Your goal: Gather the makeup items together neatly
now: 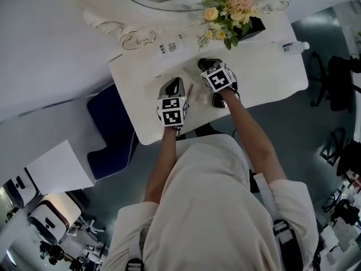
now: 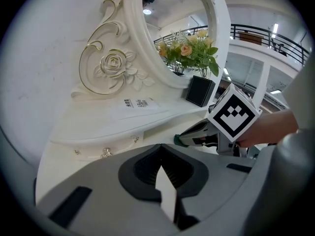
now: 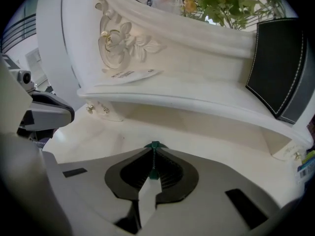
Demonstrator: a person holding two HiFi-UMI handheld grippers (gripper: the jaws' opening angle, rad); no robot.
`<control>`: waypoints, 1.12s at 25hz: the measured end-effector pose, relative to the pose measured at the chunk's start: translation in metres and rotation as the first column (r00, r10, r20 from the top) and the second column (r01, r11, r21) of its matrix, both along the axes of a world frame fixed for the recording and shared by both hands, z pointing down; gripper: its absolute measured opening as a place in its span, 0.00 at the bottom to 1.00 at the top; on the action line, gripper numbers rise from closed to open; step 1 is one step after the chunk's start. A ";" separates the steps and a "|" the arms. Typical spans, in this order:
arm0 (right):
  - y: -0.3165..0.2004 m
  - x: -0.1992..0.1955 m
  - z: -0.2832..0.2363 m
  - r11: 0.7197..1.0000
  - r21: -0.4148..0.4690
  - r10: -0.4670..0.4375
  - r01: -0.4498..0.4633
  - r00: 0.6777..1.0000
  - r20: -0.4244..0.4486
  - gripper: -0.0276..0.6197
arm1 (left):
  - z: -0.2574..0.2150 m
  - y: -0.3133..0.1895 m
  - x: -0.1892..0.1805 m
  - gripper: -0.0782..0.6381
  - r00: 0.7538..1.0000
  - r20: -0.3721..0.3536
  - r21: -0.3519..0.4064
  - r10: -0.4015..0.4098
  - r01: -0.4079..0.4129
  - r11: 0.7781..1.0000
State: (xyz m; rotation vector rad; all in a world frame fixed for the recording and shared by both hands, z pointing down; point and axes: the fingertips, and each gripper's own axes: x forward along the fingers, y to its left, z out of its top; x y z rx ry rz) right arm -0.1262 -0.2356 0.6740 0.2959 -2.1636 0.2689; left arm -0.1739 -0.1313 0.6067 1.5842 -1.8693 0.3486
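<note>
Right gripper view shows right gripper (image 3: pixel 155 149) pinching a thin green stick (image 3: pixel 154 165), left gripper (image 2: pixel 160 156) shut empty; a weak pinch might drop it.

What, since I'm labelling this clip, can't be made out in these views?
- Makeup items: head view, too small and blurred to identify.
- Green item between fingers of the right gripper: right gripper view shows only its edge; kind unclear.
- Label print: all views, too small to read.
</note>
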 end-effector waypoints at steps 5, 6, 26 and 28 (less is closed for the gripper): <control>0.003 0.014 -0.007 0.997 0.021 0.068 -0.068 0.998 0.017 0.13 | -0.006 -0.002 0.010 0.13 0.998 0.011 0.013 0.065 -0.065 0.998; 0.004 0.018 -0.009 0.996 0.023 0.083 -0.084 0.996 0.021 0.13 | -0.007 -0.002 0.013 0.13 0.997 0.013 0.016 0.079 -0.079 0.997; 0.027 0.183 -0.046 0.861 0.084 0.498 -0.501 0.866 0.051 0.13 | -0.011 0.012 0.077 0.13 0.958 0.020 0.044 0.286 -0.286 0.957; 0.034 0.204 -0.042 0.840 0.080 0.535 -0.536 0.844 0.036 0.13 | -0.012 0.014 0.080 0.13 0.958 0.020 0.045 0.287 -0.288 0.957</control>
